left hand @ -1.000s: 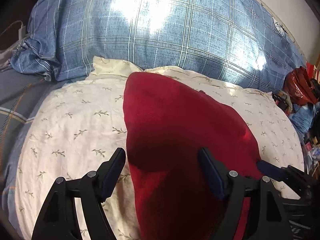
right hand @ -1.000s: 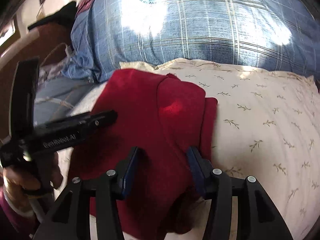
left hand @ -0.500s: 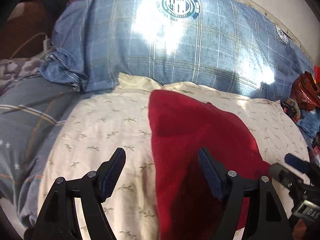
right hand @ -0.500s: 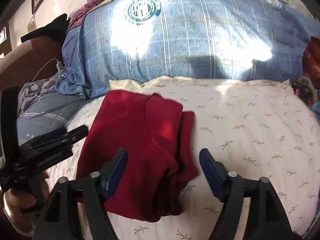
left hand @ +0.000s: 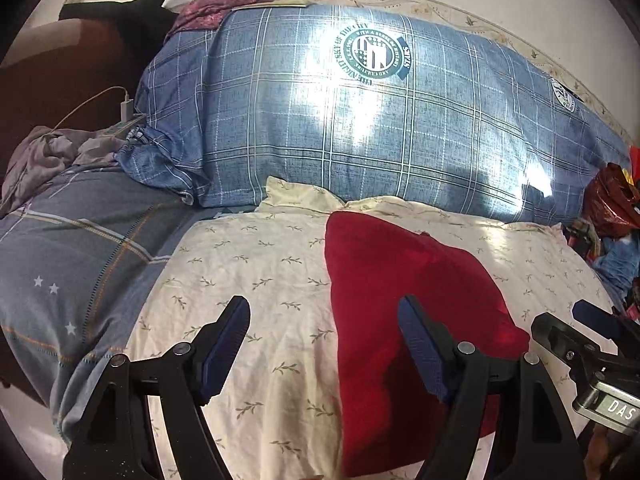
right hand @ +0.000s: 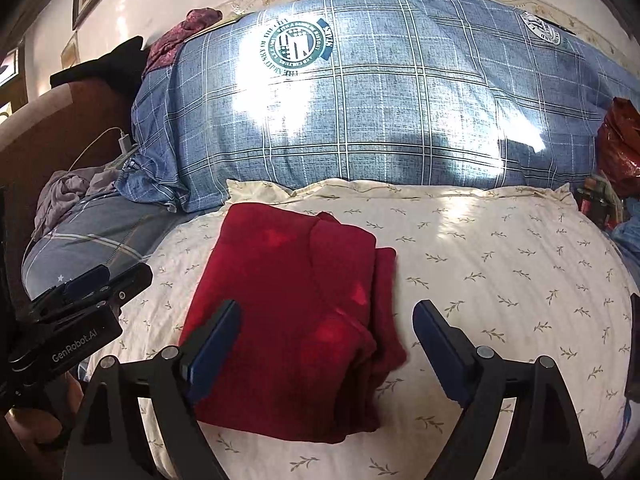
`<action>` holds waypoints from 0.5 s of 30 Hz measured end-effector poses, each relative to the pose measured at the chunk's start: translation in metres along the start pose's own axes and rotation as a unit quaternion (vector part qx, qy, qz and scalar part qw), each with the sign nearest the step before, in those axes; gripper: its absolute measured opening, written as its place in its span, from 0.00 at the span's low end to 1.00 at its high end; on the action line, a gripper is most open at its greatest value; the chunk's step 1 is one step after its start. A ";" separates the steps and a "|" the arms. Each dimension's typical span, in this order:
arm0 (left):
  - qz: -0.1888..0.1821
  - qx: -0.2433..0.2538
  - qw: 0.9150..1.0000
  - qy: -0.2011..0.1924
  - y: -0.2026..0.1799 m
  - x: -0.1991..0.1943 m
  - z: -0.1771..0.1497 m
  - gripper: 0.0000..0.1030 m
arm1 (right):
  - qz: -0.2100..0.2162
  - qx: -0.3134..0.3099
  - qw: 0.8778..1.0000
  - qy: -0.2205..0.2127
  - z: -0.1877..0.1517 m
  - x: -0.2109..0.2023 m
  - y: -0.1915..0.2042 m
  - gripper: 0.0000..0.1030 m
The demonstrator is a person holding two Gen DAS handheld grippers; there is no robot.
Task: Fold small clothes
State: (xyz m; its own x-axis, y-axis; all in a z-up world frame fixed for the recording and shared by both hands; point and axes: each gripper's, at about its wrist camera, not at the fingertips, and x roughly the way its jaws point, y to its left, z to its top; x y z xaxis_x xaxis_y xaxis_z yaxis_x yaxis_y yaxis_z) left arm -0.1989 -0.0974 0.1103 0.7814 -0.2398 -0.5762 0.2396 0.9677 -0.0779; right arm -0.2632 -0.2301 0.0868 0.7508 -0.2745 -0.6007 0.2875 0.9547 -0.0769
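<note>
Lengthwise, the folded red garment (right hand: 296,312) runs from the cream sheet's (right hand: 500,264) near edge toward the blue pillow (right hand: 380,112), left of middle, layered edges right. "GenRobot.AI" marks the left gripper (left hand: 320,344), jaws wide, empty. The right gripper's (right hand: 326,344) jaws, just opening, stand empty above it.

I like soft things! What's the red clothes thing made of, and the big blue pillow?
The red garment looks like soft matte knit or fleece: it folds thickly without shine. The blue plaid pillow looks like woven cotton, faintly speckled like denim, though that may only be print.
</note>
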 end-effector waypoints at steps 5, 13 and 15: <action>0.003 0.017 1.000 -0.006 0.000 -0.010 -0.001 0.74 | 0.003 -0.009 1.000 0.000 0.000 -0.003 0.007 0.87; 0.018 0.027 0.999 -0.012 0.005 -0.016 -0.001 0.74 | 0.004 -0.009 1.000 0.004 -0.001 -0.004 0.012 0.87; 0.015 0.022 1.000 -0.009 0.008 -0.017 0.000 0.74 | 0.004 -0.006 1.000 0.003 -0.001 -0.004 0.012 0.87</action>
State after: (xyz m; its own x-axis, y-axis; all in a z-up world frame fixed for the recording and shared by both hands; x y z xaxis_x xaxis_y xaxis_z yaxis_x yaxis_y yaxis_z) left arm -0.2105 -0.0860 0.1192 0.7985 -0.2118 -0.5635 0.2401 0.9704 -0.0246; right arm -0.2634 -0.2173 0.0881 0.7489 -0.2664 -0.6067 0.2742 0.9581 -0.0823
